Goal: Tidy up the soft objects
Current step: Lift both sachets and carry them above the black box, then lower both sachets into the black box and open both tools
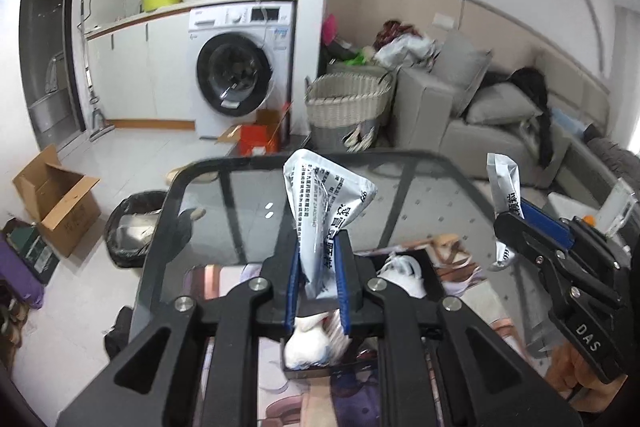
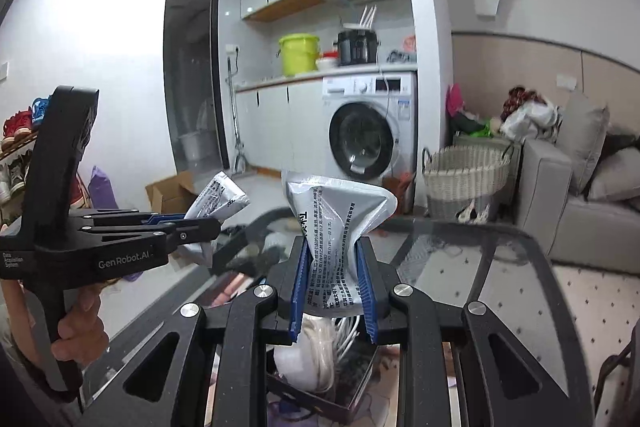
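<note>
Bright, even indoor light, glare on the glass table [image 1: 224,195], strong fisheye edge bending.

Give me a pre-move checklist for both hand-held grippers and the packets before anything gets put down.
1. Left hand-held gripper shut on its silver packet: ok, the blue pads pinch its crumpled middle.
2. Right hand-held gripper shut on the second silver packet: ok, gripped the same way.
3. The two packets apart from each other: ok, a clear gap shows in both views.
4. Black tray under the grippers has room: cannot tell, white soft items lie in it and the grippers hide the rest.
5. Glass table bare ahead of the grippers: ok.
6. Packets sealed and undamaged: cannot tell, both are creased.
</note>
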The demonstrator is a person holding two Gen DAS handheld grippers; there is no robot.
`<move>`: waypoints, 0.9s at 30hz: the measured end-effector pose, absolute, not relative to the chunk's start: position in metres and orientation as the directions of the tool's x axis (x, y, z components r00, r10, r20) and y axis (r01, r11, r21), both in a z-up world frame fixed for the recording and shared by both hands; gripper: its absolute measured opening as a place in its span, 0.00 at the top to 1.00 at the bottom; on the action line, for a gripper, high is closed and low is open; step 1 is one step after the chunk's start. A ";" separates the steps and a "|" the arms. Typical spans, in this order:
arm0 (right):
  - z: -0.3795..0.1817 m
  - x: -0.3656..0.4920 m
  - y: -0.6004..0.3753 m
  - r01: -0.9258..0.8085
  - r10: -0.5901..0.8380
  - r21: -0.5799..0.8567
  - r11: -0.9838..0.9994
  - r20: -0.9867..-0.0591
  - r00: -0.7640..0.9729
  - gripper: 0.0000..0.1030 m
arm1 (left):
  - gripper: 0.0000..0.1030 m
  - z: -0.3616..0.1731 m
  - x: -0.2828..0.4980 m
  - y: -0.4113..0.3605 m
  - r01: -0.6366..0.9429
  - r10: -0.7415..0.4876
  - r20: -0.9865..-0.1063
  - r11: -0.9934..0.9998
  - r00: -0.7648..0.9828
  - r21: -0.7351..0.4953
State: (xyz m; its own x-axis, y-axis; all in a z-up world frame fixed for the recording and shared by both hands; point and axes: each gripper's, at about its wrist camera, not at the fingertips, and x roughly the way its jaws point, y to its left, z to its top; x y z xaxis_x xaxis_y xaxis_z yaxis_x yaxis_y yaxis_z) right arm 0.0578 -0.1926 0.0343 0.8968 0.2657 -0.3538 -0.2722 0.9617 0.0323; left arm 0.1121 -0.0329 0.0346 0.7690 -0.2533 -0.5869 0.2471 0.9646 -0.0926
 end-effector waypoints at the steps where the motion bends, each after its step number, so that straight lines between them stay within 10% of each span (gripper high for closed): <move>1: 0.029 0.063 -0.191 -0.277 0.272 0.043 0.960 -0.385 0.882 0.78 | 0.87 0.030 0.117 -0.034 0.236 -0.237 -0.613 0.968 0.754 -0.084; 27: -0.071 0.127 -0.185 -0.318 0.325 0.163 0.934 -0.759 0.564 0.78 | 0.86 -0.047 0.141 -0.064 0.250 -0.251 -0.851 0.957 0.462 -0.146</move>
